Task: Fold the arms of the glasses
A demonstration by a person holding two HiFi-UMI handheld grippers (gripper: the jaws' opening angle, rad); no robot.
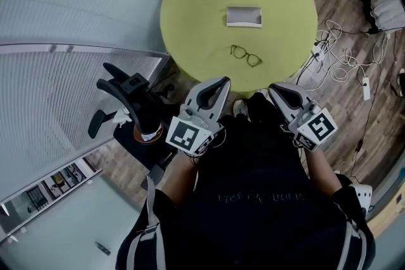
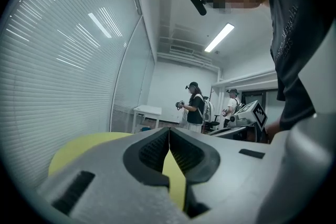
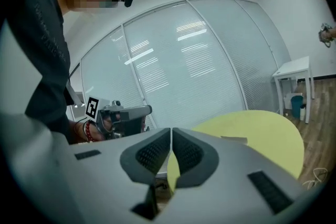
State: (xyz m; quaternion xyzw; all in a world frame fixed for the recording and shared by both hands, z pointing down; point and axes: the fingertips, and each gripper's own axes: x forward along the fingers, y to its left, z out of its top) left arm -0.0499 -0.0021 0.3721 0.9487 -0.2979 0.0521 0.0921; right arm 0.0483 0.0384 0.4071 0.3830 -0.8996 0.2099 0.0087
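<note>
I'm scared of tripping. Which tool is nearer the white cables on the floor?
Right. The right tool is just left of the white cables; the left tool is farther left.

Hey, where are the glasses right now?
In the head view the glasses lie on the round yellow table, between the small grey box and the edge nearest the person.

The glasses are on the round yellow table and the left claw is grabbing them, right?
Not quite. The glasses do lie on the round yellow table, but the left claw isn't grabbing them. The head view shows it by the table's near edge, apart from the glasses, and the left gripper view shows it shut on nothing.
</note>
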